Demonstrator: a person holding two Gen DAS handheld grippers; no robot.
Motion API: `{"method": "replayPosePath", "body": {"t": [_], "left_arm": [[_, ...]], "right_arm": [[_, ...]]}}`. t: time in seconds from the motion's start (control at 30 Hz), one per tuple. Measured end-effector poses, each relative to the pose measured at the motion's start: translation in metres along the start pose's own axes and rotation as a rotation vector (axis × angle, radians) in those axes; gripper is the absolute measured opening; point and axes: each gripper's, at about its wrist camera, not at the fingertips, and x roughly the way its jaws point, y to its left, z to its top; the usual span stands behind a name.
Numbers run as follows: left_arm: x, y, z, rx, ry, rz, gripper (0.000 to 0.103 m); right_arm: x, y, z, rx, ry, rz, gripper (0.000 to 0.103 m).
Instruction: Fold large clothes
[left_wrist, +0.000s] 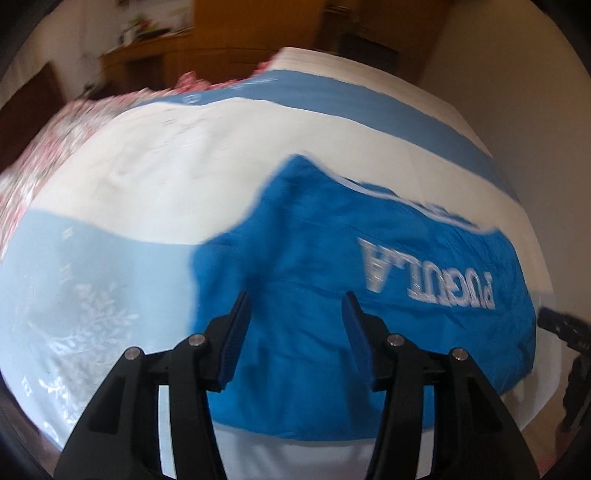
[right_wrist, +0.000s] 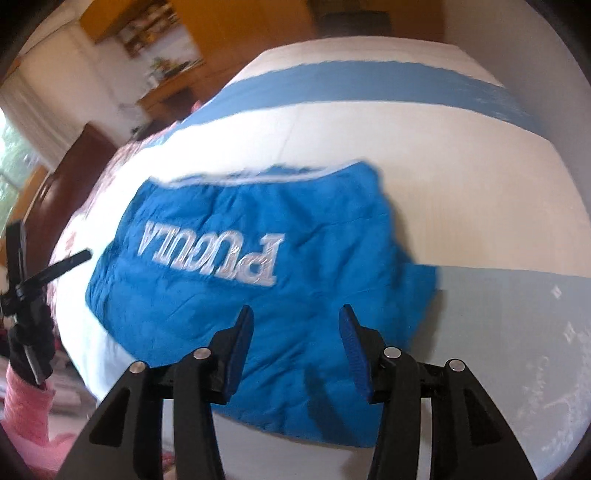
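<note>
A bright blue garment (left_wrist: 314, 240) lies folded on the bed, its white lettering (left_wrist: 424, 273) upside down to me. My left gripper (left_wrist: 296, 299) hovers above its near left part, open, with nothing between the blue pads. In the right wrist view the same garment (right_wrist: 258, 206) and lettering (right_wrist: 218, 251) fill the middle. My right gripper (right_wrist: 296, 312) hangs over its near edge, open and empty. The left gripper's black body (right_wrist: 22, 280) shows at the left edge there, above a pink sleeve (right_wrist: 26, 406).
The bed cover has white (left_wrist: 184, 177) and light blue (left_wrist: 92, 266) bands with a pale leaf print. A pink floral fabric (left_wrist: 55, 122) lies at the bed's far left. Wooden furniture (left_wrist: 155, 55) stands behind. The bed's near edge runs just below the garment.
</note>
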Motion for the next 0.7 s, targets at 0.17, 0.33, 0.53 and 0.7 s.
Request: {"method": "replayPosePath", "body": {"t": [0.17, 0.33, 0.53, 0.7], "left_arm": [[0.032, -0.002, -0.025, 0.018, 0.083, 0.005, 0.05], [0.047, 0.002, -0.035, 0.038, 0.08, 0.013, 0.052], [0.027, 0.008, -0.026, -0.014, 0.085, 0.032, 0.051], [-0.023, 0.045, -0.039, -0.166, 0.025, 0.124, 0.072]], "right_arm": [[0.038, -0.011, -0.006, 0.052, 0.064, 0.012, 0.046], [0.056, -0.01, -0.01, 0.038, 0.049, 0.013, 0.044], [0.04, -0.012, -0.001, 0.067, 0.06, 0.051, 0.044], [0.017, -0.02, 0.001, 0.07, 0.043, 0.068, 0.045]]}}
